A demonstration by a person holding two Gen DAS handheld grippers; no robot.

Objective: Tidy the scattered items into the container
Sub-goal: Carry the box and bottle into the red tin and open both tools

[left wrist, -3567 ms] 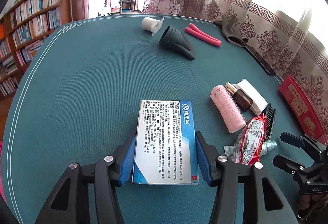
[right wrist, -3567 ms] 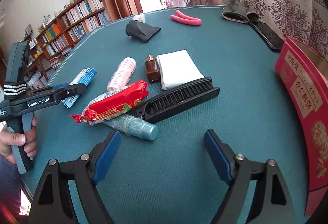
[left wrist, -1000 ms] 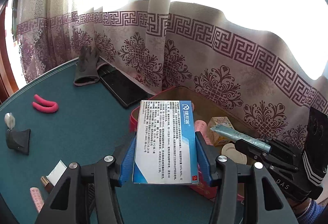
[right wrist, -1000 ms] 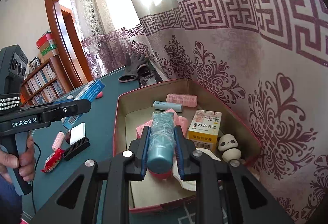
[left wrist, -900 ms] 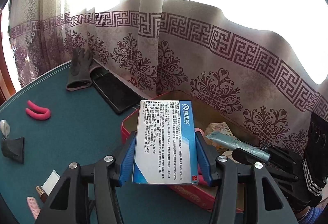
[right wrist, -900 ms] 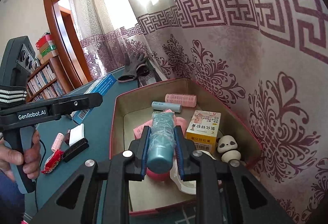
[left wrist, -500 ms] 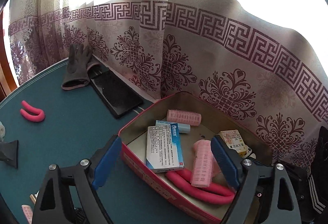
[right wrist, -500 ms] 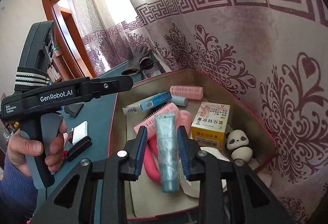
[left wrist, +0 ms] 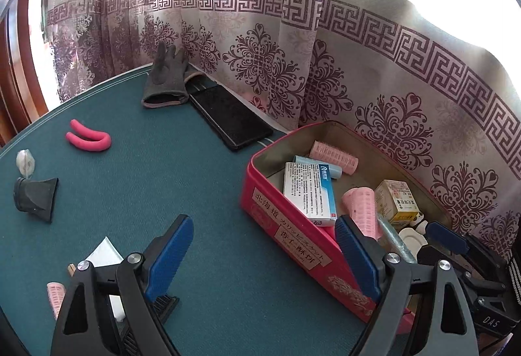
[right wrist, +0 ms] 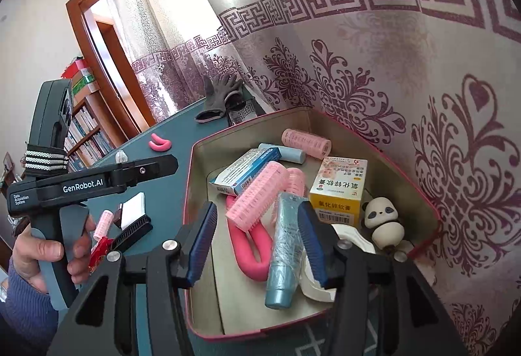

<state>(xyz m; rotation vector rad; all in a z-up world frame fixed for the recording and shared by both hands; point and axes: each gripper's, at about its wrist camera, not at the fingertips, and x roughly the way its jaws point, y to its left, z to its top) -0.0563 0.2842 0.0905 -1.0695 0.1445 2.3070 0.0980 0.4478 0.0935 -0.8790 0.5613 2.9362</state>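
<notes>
The red tin (left wrist: 293, 235) stands at the table's far edge against the curtain. Inside it lie the blue-and-white box (left wrist: 307, 190), pink hair rollers (right wrist: 260, 199) and a yellow box (right wrist: 338, 193). My left gripper (left wrist: 260, 235) is open and empty, above the green table just left of the tin. My right gripper (right wrist: 257, 219) hovers over the tin (right wrist: 195, 193) with its jaws opening. The blue tube (right wrist: 283, 245) lies loose in the tin below, close to the right finger, and no pad presses on it.
On the table lie a pink U-shaped curler (left wrist: 89, 139), a black nozzle (left wrist: 34, 198), a grey glove (left wrist: 166, 82), a black flat case (left wrist: 231, 118), a white packet (left wrist: 104, 253) and a pink roller (left wrist: 55, 297). A panda figure (right wrist: 381, 216) sits in the tin.
My left gripper opened and dropped the blue-and-white box into the tin, then sank toward the table. My right jaws spread and the blue tube fell into the tin.
</notes>
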